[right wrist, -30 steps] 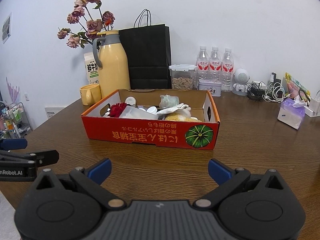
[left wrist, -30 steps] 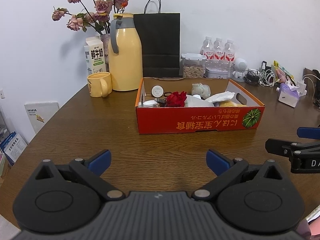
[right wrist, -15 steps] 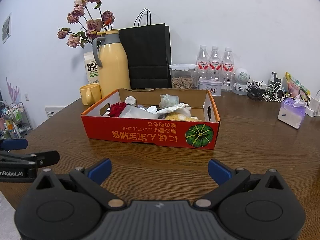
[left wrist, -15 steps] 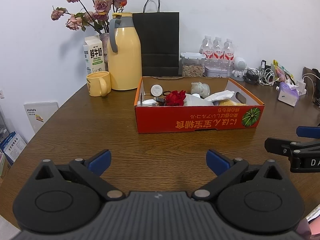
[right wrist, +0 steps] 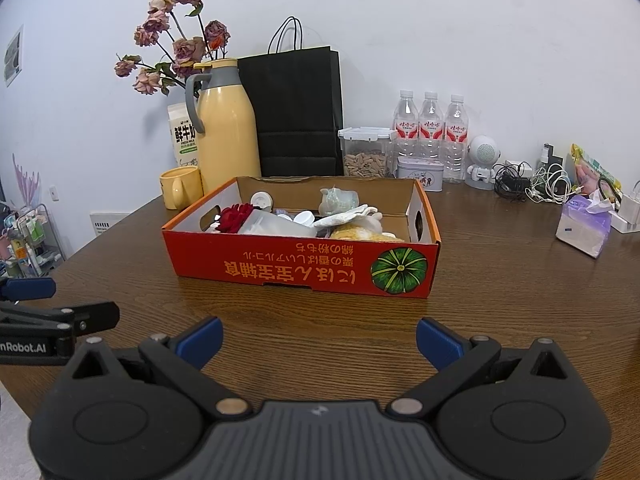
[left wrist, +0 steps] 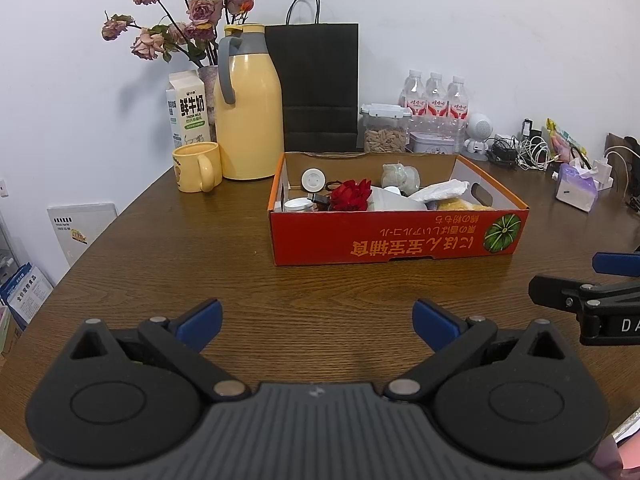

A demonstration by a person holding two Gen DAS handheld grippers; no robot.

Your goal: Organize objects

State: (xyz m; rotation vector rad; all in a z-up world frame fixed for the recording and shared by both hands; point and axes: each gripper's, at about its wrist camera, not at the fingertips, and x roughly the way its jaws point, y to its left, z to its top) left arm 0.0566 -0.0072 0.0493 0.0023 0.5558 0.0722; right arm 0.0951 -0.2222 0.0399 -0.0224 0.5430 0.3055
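Both pairs of my fingers are spread wide with nothing between them: the left gripper and the right gripper hang side by side above the bare wood of the table, short of the box. From the left camera the right gripper's black arm and blue pad poke in at 3 o'clock; from the right camera the left gripper shows at 9 o'clock. Straight ahead at 12 o'clock sits the red cardboard box, open-topped, with a green pumpkin printed on its near wall toward the right end. Inside it lie the loose things: a red rose toward the left end, a round white lid propped against the back wall beside it, a small white jar in the near left corner, a pale green bundle at the back, a crumpled white tissue and something yellow near the front toward the right. Behind the box, around 11 o'clock, stand a yellow mug, a yellow thermos jug, a milk carton and a vase of dried roses; a black paper bag stands directly behind. Around 1 o'clock are a clear tub of seeds, three water bottles and a small white robot toy, and a purple tissue pack lies at 2 o'clock.
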